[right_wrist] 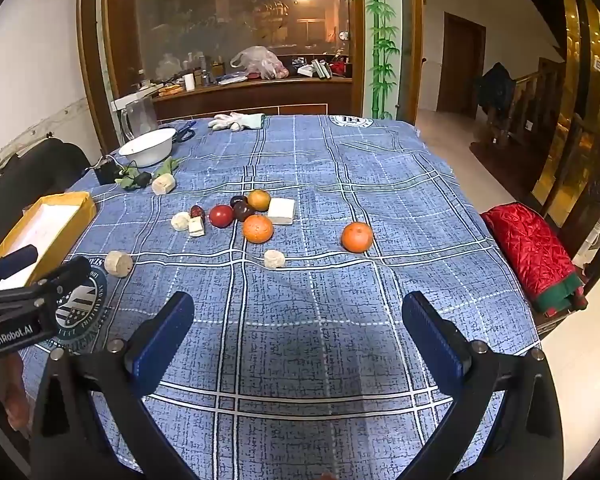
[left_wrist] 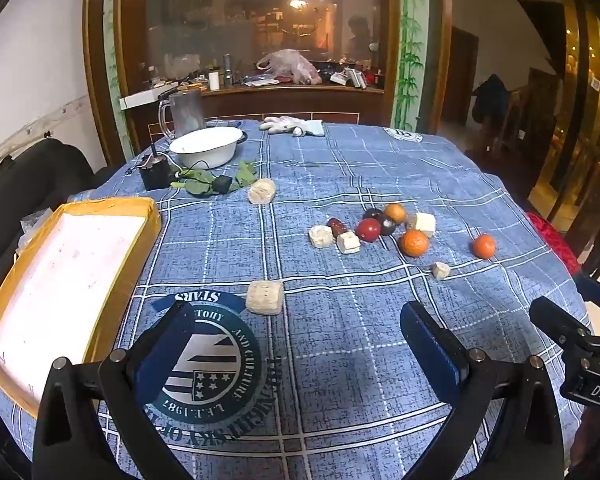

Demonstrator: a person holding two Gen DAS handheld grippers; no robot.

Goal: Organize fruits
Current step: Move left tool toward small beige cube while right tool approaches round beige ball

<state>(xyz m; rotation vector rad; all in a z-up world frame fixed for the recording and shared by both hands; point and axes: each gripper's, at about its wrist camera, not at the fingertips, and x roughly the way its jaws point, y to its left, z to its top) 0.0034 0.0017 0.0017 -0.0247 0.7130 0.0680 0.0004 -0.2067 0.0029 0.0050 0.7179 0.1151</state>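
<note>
While both hand-held grippers hover low over a round table, the fruit sits in a loose cluster near the middle of the blue plaid tablecloth (right_wrist: pixel 380 184). Two bright tangerines show dimpled orange skin: one tangerine (right_wrist: pixel 258 229) touches the cluster's near edge, the other tangerine (right_wrist: pixel 357 237) lies alone, well apart to the right. Behind them are a glossy red fruit (right_wrist: pixel 221 216), a golden-brown round fruit (right_wrist: pixel 259 199), two dark purple fruits (right_wrist: pixel 244 211) pressed together, and a small dark red oblong fruit (right_wrist: pixel 197 211).

Six pale beige blocks are scattered about; the largest, whitest block (right_wrist: pixel 281 211) touches the cluster's right side, and one beige block (left_wrist: pixel 264 297) lies just ahead of the left gripper.

A shallow yellow box (left_wrist: pixel 100 248) with a white floor sits at the table's left edge, holding nothing. A white basin (left_wrist: pixel 206 146), a clear jug (left_wrist: pixel 184 112) and a glove (left_wrist: pixel 292 125) stand along the far edge.

The left gripper (left_wrist: pixel 296 344) has its blue-padded fingers spread wide, holding nothing. The right gripper (right_wrist: pixel 298 332) is likewise spread and unloaded. Bare cloth lies between both grippers and the fruit, and the table's right side is bare up to its edge, where a red cushion (right_wrist: pixel 534 256) lies on a seat.
</note>
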